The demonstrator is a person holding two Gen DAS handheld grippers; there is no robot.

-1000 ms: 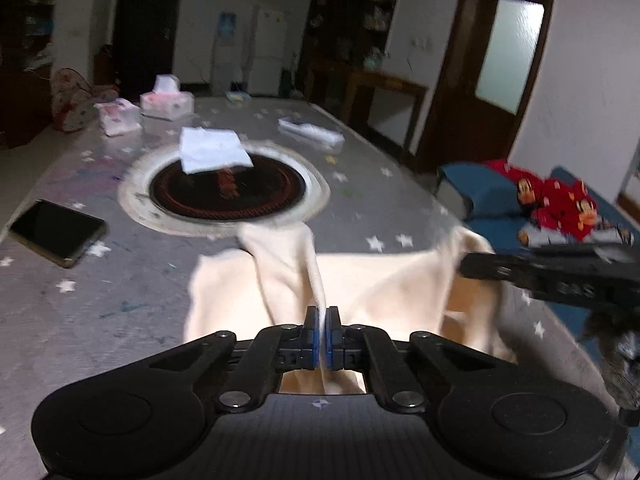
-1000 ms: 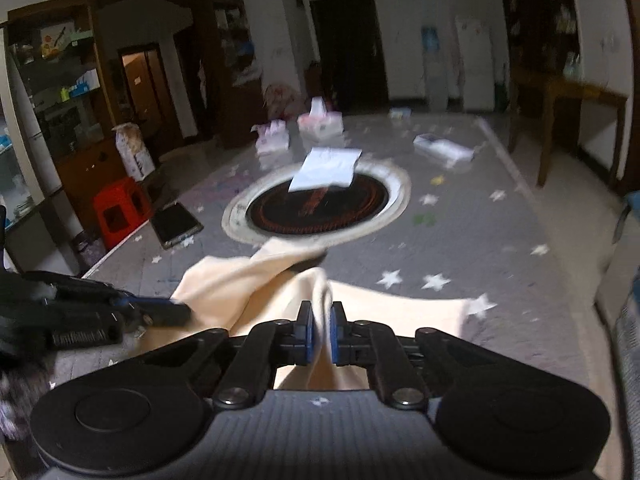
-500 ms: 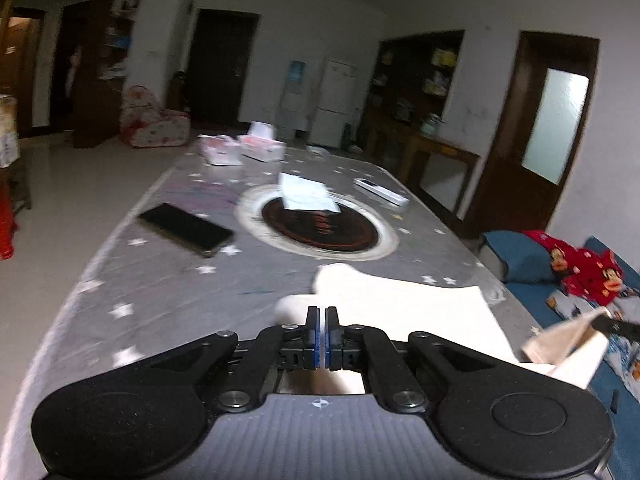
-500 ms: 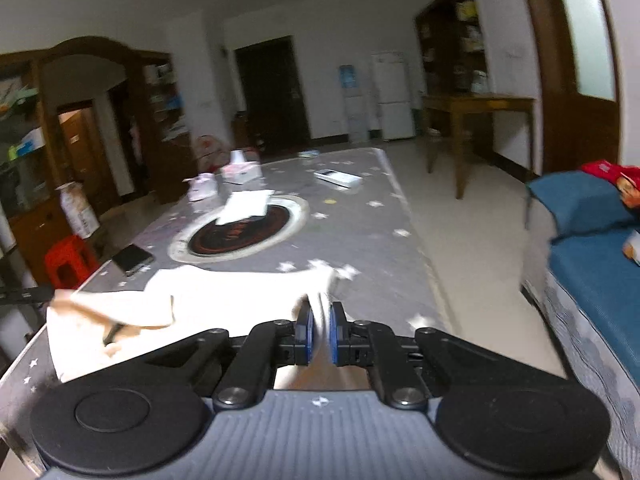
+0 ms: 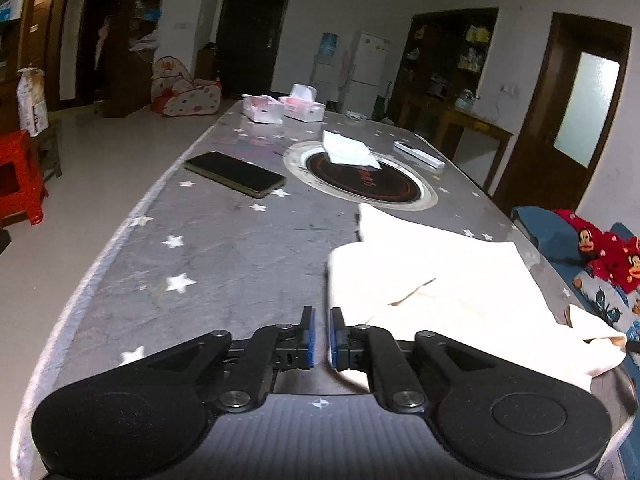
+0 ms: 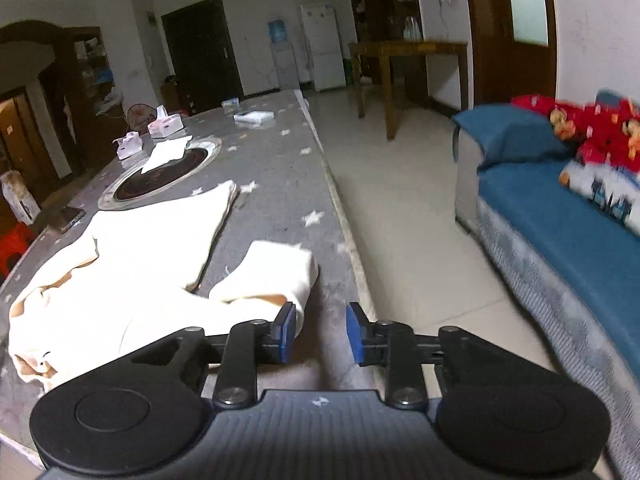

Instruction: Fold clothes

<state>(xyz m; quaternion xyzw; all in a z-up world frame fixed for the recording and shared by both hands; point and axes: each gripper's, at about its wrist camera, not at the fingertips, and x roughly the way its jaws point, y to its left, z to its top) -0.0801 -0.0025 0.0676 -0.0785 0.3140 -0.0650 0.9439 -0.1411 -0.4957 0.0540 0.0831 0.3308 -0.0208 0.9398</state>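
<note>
A cream garment [image 5: 448, 280] lies spread on the grey star-patterned table [image 5: 224, 264], its near corners pulled out to both sides. My left gripper [image 5: 322, 338] sits at the garment's left near corner; its jaws are opening, a narrow gap shows, and the cloth lies beside the right pad, not pinched. In the right wrist view the same garment [image 6: 132, 252] lies to the left, with a sleeve [image 6: 276, 276] bunched near the table's right edge. My right gripper [image 6: 321, 334] is just right of that sleeve, its jaws opening with only table between them.
A black phone [image 5: 236, 174] lies at the table's left. A round inset burner [image 5: 360, 178] with white paper [image 5: 348, 150] sits mid-table, tissue boxes [image 5: 300, 108] beyond. A blue sofa [image 6: 560, 216] with red cushions stands right of the table across a strip of floor.
Both grippers carried the garment's corners apart, left and right, spreading it flat. Both have just let go: the jaws that pinched cloth now stand apart.
</note>
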